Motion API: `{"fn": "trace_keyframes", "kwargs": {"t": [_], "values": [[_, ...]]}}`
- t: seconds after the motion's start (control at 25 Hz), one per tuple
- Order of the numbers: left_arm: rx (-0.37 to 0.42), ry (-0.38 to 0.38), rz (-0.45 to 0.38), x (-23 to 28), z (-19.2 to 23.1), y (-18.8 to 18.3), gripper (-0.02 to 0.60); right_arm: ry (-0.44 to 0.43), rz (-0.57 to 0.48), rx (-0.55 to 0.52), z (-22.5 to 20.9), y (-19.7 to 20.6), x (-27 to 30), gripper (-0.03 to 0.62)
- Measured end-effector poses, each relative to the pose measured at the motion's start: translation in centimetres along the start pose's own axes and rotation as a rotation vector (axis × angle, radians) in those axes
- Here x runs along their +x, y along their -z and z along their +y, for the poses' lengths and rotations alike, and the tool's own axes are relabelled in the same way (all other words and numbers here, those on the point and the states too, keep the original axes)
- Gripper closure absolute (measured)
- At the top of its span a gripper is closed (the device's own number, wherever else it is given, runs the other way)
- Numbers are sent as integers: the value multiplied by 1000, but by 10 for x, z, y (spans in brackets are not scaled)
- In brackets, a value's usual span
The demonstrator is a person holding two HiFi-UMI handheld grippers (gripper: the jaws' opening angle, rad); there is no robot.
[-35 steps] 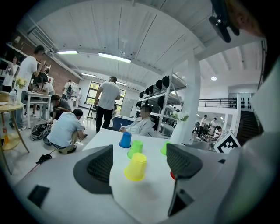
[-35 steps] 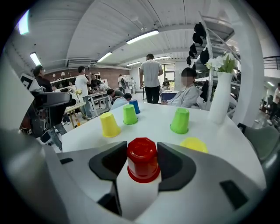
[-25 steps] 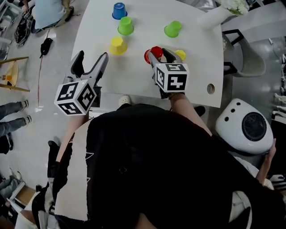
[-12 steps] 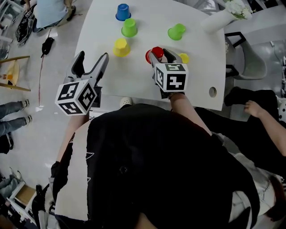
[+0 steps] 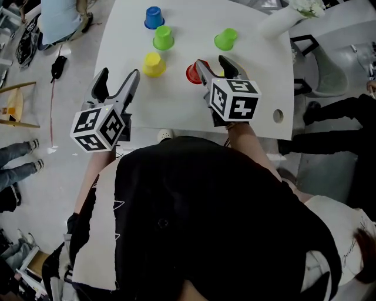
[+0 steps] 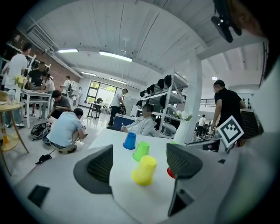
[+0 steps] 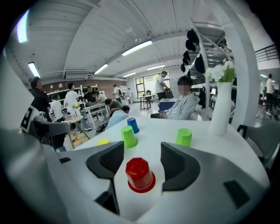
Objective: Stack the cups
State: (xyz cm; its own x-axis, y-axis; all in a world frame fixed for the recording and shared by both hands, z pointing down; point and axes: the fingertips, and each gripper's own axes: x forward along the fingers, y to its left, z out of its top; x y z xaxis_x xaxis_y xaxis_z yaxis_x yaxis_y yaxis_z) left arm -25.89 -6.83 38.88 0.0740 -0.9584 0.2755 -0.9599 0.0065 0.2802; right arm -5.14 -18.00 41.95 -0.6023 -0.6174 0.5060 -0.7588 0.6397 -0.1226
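R tool (image 5: 213,63) first: jaws stand apart and have just been opening wider. In the right gripper view the red cup (image 7: 139,174) sits in the gap b/w them, mouth down on the bench (image 5: 176,106). I see bare bench either side of it, so neither pad presses on it. From the head view that cup is about mid-bench, a bit toward the near edge, w/ the tool's left jaw covering part of it.

L tool (image 5: 120,75): jaws apart too, nothing gripped. It hangs over the bench's left edge, toward the near-left corner. In the left gripper view the yellow cup (image 5: 154,63) shows through the gap, but it stands well beyond the pads.

Other cups, head view:
- Yellow cup: left of the red one & apart from it, toward the left edge, mouth down.
- Near green cup (image 5: 163,38): just beyond the yellow, mouth down.
- Blue cup (image 5: 154,17): beyond that again, by the far-left corner, mouth down. These three run in a line along the left edge, none touching.
- Far green cup (image 5: 225,39): right of centre, toward the far edge, alone. Can't tell which way up.

White vase (image 5: 276,23) w/ flowers stands at the far-right corner. Round hole (image 5: 277,116) in the bench top near the near-right corner.
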Motion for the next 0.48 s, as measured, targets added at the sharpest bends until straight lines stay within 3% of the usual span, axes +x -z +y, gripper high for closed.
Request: {"fn": "trace_keyframes", "kwargs": {"t": [0.2,0.48], "values": [[5,44,-1,16,-14,-2,202,106,-80,-32,-47,-29,-36,330],[19,91,7,34,-40,-6,202,150,22,14,-86,14,-53,299]]}}
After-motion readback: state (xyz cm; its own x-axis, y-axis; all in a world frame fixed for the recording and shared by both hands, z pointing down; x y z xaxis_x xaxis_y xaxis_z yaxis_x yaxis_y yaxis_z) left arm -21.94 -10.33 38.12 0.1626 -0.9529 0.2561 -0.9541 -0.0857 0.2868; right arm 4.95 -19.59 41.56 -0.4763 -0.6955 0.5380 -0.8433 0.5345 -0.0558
